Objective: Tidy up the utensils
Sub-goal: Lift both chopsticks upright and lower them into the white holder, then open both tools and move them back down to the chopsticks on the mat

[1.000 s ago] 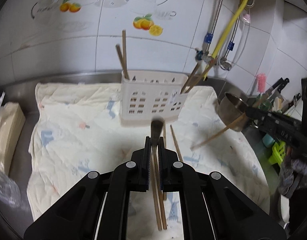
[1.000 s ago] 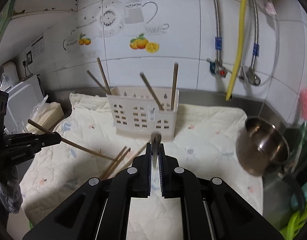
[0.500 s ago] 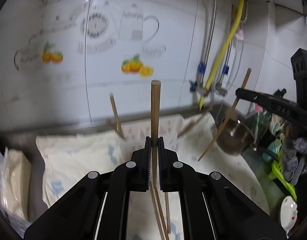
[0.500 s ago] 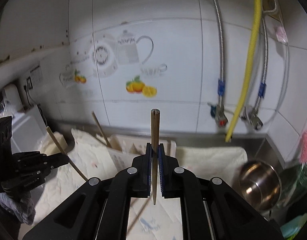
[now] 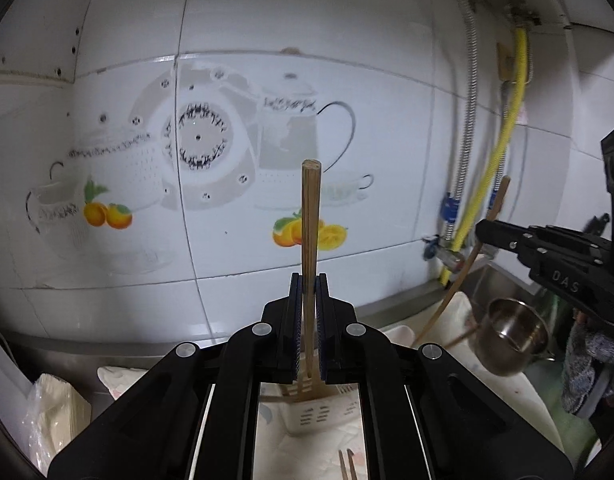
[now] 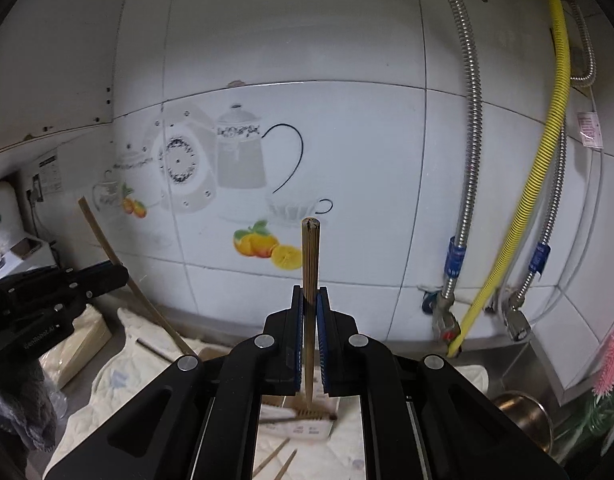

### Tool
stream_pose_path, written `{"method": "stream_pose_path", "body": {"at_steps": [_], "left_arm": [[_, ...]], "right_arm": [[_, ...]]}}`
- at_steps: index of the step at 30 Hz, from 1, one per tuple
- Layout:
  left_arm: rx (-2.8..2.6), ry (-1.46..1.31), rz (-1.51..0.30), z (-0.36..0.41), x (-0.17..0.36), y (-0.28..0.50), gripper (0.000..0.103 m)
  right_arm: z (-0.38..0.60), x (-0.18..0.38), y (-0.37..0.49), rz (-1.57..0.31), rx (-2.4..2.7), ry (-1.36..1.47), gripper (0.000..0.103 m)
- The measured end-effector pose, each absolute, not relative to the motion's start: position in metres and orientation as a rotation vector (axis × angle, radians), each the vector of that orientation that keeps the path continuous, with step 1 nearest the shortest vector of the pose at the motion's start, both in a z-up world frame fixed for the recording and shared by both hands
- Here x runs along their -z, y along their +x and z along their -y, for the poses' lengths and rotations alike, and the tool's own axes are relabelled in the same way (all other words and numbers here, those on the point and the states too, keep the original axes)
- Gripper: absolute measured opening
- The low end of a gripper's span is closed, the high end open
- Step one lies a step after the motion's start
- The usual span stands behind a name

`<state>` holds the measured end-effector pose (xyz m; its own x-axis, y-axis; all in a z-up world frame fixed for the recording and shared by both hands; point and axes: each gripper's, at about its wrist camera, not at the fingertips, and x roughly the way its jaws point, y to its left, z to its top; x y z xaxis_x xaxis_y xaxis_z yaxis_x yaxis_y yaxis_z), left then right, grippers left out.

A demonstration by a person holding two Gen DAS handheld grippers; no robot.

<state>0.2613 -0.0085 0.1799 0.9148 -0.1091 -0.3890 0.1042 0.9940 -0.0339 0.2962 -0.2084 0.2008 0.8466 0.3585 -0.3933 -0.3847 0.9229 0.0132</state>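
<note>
Left gripper (image 5: pixel 307 280): jaws clamped on a single wooden chopstick (image 5: pixel 309 216), which stands near upright through the pads, blunt end up, thin end reaching down toward the white slotted utensil holder (image 5: pixel 319 412) directly below. Right gripper (image 6: pixel 309 292): likewise closed on its own chopstick (image 6: pixel 310 256), upright, tip hanging above the same holder (image 6: pixel 307 420). Risk, in my judgement: each stick is pinched at one narrow point, so it can pivot in the pads on the way down and strike the holder's rim or slide outside it onto the quilted cloth (image 5: pixel 307 456). The holder looks light and already carries leaning chopsticks; a misaligned tip could push it over or catch those sticks. Both grippers work over one small holder, so the two held chopsticks may cross or knock each other if lowered together. Loose chopsticks (image 6: pixel 275 460) on the cloth remain to be collected and could be disturbed. Pose: both grippers point forward and slightly downward at the tiled wall (image 6: pixel 347 140), held side by side above the holder; in the left view the right gripper (image 5: pixel 547 256) shows at the right edge with its stick tilted. Further off, a steel pot (image 5: pixel 515 336) sits right of the cloth, clear of the work.
</note>
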Motion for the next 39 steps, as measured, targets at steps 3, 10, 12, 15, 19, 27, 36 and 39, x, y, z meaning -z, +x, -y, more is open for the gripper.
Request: {"method": "stream_pose_path", "body": {"at_steps": [3,10,12,15,19,27,36,39], "left_arm": [[0.103,-0.034,-0.432,0.003,-0.164,0.273,0.005],[0.103,-0.099,-0.498,-0.014,-0.137,0.285,0.005],[0.106,-0.112,-0.51,-0.017,-0.133,0.286,0.005],[0.109,-0.119,-0.524,-0.019,-0.128,0.287,0.006],[0.116,-0.115,-0.546,-0.019,-0.122,0.288,0.006],[0.128,-0.11,-0.541,-0.017,-0.125,0.282,0.009],[0.099,-0.1,-0.466,-0.015,-0.141,0.233,0.06],[0.087,-0.095,-0.442,-0.018,-0.14,0.208,0.068]], "right_arm": [[0.204,-0.192,0.307,-0.422,-0.39,-0.064,0.007],[0.199,-0.16,0.322,-0.484,-0.374,-0.082,0.007],[0.199,-0.154,0.325,-0.498,-0.374,-0.077,0.007],[0.198,-0.149,0.327,-0.511,-0.371,-0.086,0.007],[0.196,-0.142,0.328,-0.528,-0.372,-0.087,0.007],[0.201,-0.144,0.324,-0.524,-0.365,-0.069,0.008],[0.221,-0.16,0.275,-0.445,-0.344,-0.039,0.03],[0.224,-0.152,0.248,-0.448,-0.357,-0.036,0.036]]}}
